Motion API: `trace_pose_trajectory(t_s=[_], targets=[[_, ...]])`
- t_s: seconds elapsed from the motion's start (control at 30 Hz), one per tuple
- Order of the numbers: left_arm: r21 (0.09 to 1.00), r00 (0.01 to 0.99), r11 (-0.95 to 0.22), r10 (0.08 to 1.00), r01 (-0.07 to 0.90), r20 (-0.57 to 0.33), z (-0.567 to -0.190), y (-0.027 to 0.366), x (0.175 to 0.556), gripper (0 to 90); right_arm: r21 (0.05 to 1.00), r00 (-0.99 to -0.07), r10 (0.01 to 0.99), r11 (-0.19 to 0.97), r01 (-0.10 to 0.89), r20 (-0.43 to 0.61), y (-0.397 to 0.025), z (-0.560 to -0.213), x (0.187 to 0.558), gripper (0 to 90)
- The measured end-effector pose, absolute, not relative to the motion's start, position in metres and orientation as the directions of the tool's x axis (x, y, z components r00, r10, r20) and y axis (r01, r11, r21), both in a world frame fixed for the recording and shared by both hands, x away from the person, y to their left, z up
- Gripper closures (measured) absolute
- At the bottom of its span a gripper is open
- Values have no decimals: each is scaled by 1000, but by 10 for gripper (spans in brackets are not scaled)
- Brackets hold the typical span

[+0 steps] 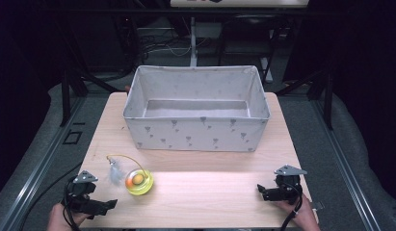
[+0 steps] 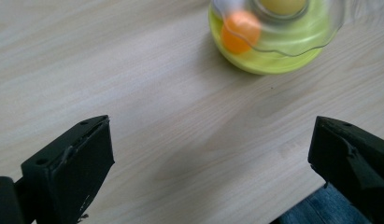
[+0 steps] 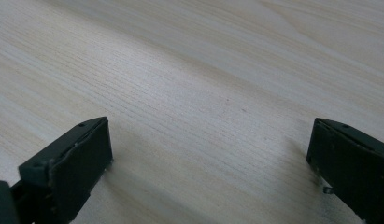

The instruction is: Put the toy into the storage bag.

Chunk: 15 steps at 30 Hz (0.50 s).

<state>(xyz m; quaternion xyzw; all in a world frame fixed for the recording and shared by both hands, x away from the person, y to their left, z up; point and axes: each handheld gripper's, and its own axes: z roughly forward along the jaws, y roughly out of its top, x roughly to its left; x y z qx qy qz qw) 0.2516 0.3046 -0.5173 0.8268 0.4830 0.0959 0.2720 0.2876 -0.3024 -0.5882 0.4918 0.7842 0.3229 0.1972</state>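
A round yellow-green toy (image 1: 138,182) with a clear cover and an orange ball inside lies on the wooden table (image 1: 210,192), a thin yellow wire and a pale feather-like bit (image 1: 114,169) rising from it. In the left gripper view the toy (image 2: 273,42) sits ahead, upper right of the jaws. My left gripper (image 1: 109,205) is open near the front left edge, a short way left of the toy. My right gripper (image 1: 259,189) is open at the front right, over bare wood. A large grey fabric bin (image 1: 196,130) with a small print stands behind, nothing visible inside.
The bin spans most of the table's far half. Bare tabletop runs between the two grippers in front of it. Dark frame legs and cables stand on the floor beyond the table, with grey rails along both sides.
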Motion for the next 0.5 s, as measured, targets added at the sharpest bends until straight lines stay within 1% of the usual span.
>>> trace_pose_trajectory(t_s=[0.07,0.17,0.23,0.5], targets=[[536,529,-399,842,744,-108,-510,305,254,3,700,-439,899,308,644,8,-302,-588,288,0],[512,578,-463,812,723,-81,-495,301,260,3,697,-441,897,312,646,6,-303,-588,288,0],[509,592,-481,803,714,-71,-490,299,261,3,698,-441,898,312,645,6,-303,-588,288,0],[516,673,-569,739,640,-19,-439,287,269,3,701,-436,900,307,644,7,-303,-588,288,0]])
